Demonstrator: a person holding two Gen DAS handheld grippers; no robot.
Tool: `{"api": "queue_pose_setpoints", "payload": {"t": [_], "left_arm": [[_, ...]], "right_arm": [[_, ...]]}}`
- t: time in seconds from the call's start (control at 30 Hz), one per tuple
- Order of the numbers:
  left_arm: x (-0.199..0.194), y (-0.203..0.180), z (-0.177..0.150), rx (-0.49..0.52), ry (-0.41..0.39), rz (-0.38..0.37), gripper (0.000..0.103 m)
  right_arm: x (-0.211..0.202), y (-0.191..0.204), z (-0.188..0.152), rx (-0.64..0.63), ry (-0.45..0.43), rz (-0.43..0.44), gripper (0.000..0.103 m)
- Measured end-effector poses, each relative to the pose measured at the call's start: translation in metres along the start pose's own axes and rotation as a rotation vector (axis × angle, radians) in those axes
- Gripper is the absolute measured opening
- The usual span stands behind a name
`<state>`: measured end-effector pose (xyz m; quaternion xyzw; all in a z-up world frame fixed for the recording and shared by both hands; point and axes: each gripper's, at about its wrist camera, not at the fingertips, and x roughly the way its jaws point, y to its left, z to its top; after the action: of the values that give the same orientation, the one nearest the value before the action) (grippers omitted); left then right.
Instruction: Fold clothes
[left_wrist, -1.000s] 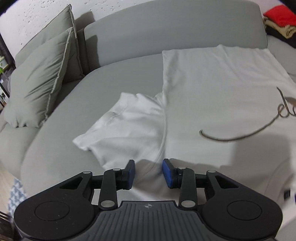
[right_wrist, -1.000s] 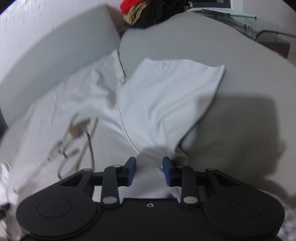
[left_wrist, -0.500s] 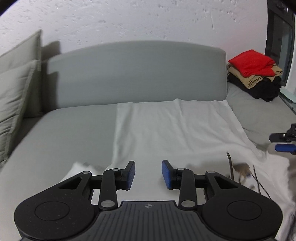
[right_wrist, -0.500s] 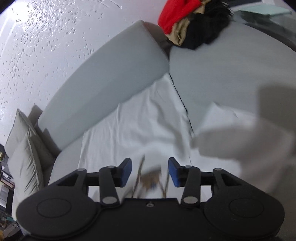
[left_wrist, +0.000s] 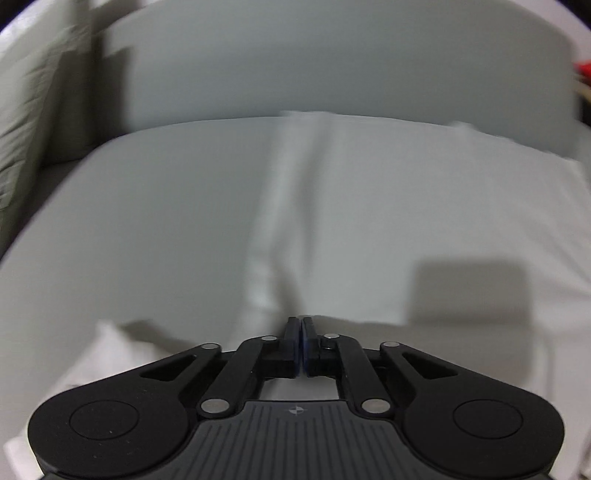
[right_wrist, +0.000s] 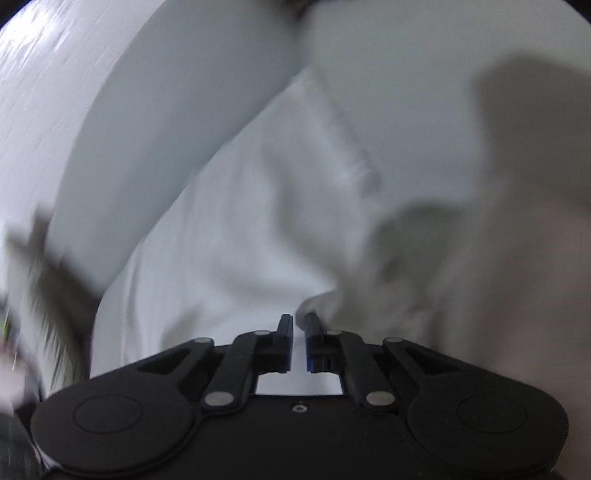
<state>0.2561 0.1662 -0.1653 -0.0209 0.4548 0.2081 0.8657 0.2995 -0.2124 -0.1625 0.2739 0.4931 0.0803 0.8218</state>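
A white T-shirt (left_wrist: 406, 221) lies spread on the grey sofa seat (left_wrist: 147, 221). My left gripper (left_wrist: 299, 325) is shut on the shirt's near edge by its left shoulder, and a ridge of cloth runs away from the tips. A white sleeve (left_wrist: 96, 354) lies at the lower left. In the right wrist view the same shirt (right_wrist: 229, 236) is blurred; my right gripper (right_wrist: 299, 321) is nearly closed on its cloth, with the right sleeve (right_wrist: 461, 266) bunched just to the right.
The grey sofa backrest (left_wrist: 332, 62) stands behind the shirt. Grey cushions (left_wrist: 26, 103) lean at the far left. A bit of the red clothes pile (left_wrist: 583, 68) shows at the right edge. Both views are motion-blurred.
Both grippers went from open to closed on the shirt's near edge. Both have dropped lower toward the seat, and the cloth now ridges up in front of the left gripper.
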Motion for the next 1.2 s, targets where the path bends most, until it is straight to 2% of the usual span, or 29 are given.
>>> {"api": "queue_pose_setpoints", "payload": {"t": [0.03,0.1,0.2,0.27,0.3,0.33,0.37,0.43,0.47,0.53,0.6,0.63,0.67,0.7,0.77,0.8,0.87,0.9,0.93,0.97,1.03,1.1,1.13,1.17,1.2], "left_arm": [[0.001,0.003,-0.001,-0.004,0.003,0.022,0.012],[-0.002,-0.002,-0.003,0.023,-0.005,0.086,0.012],[-0.005,-0.013,-0.010,0.101,-0.010,0.255,0.011],[-0.011,-0.003,-0.010,0.054,0.000,0.251,0.012],[-0.020,0.007,-0.010,0.016,-0.001,0.224,0.012],[-0.029,0.015,-0.009,-0.017,-0.016,0.180,0.012],[-0.037,0.021,-0.007,-0.045,-0.037,0.131,0.012],[-0.046,0.016,0.003,-0.052,-0.080,-0.030,0.012],[-0.049,0.011,0.009,-0.049,-0.101,-0.119,0.012],[-0.056,0.001,0.020,-0.043,-0.144,-0.296,0.012],[-0.061,-0.022,0.029,0.018,-0.130,-0.486,0.014],[-0.062,-0.037,0.031,0.068,-0.105,-0.569,0.017],[-0.056,-0.051,0.031,0.107,-0.076,-0.606,0.019],[-0.048,-0.063,0.030,0.136,-0.047,-0.619,0.027],[-0.030,-0.087,0.029,0.193,0.009,-0.643,0.027],[-0.022,-0.099,0.028,0.221,0.037,-0.655,0.026],[0.004,-0.098,0.030,0.172,0.069,-0.678,0.025],[0.013,-0.091,0.032,0.132,0.058,-0.672,0.024],[0.019,-0.080,0.036,0.090,0.031,-0.655,0.020],[0.025,-0.069,0.040,0.048,0.005,-0.637,0.020],[0.037,-0.048,0.046,-0.023,-0.055,-0.512,0.018],[0.051,-0.026,0.051,-0.097,-0.100,-0.374,0.014],[0.057,-0.015,0.054,-0.140,-0.114,-0.341,0.012],[0.062,-0.005,0.056,-0.184,-0.124,-0.323,0.012],[0.063,-0.001,0.057,-0.196,-0.138,-0.255,0.012]], "right_arm": [[-0.003,-0.005,0.003,-0.001,-0.034,-0.086,0.000],[-0.004,-0.005,0.002,-0.017,-0.046,-0.114,0.000],[-0.004,0.031,-0.016,-0.269,-0.123,-0.301,0.000],[0.000,0.047,-0.028,-0.386,-0.143,-0.385,0.000],[-0.004,0.048,-0.028,-0.376,-0.151,-0.372,0.001],[-0.012,0.046,-0.026,-0.329,-0.164,-0.330,0.009],[-0.023,0.042,-0.024,-0.267,-0.188,-0.270,0.021],[-0.042,0.036,-0.019,-0.149,-0.255,-0.115,0.030],[-0.051,0.032,-0.017,-0.096,-0.285,-0.037,0.030],[-0.048,0.040,-0.011,-0.041,-0.217,0.070,0.030],[-0.042,0.049,-0.004,0.009,-0.135,0.171,0.030],[-0.032,0.060,-0.001,-0.001,-0.048,0.218,0.031],[-0.021,0.072,0.002,-0.018,0.049,0.263,0.037],[-0.007,0.084,0.003,-0.041,0.150,0.304,0.041],[0.019,0.100,-0.001,-0.055,0.280,0.338,0.044],[0.032,0.103,-0.004,-0.063,0.307,0.325,0.044],[0.059,0.101,-0.009,-0.063,0.342,0.281,0.038],[0.069,0.092,-0.010,-0.031,0.343,0.292,0.030],[0.077,0.083,-0.011,0.005,0.340,0.310,0.012],[0.077,0.072,-0.011,0.036,0.299,0.325,0.003],[0.072,0.049,0.000,0.079,0.160,0.326,0.000],[0.059,0.032,0.013,0.115,-0.011,0.243,0.000],[0.052,0.023,0.020,0.132,-0.097,0.198,0.001],[0.049,0.020,0.021,0.103,-0.142,0.147,0.000],[0.047,0.019,0.021,0.062,-0.176,0.095,0.000]]}}
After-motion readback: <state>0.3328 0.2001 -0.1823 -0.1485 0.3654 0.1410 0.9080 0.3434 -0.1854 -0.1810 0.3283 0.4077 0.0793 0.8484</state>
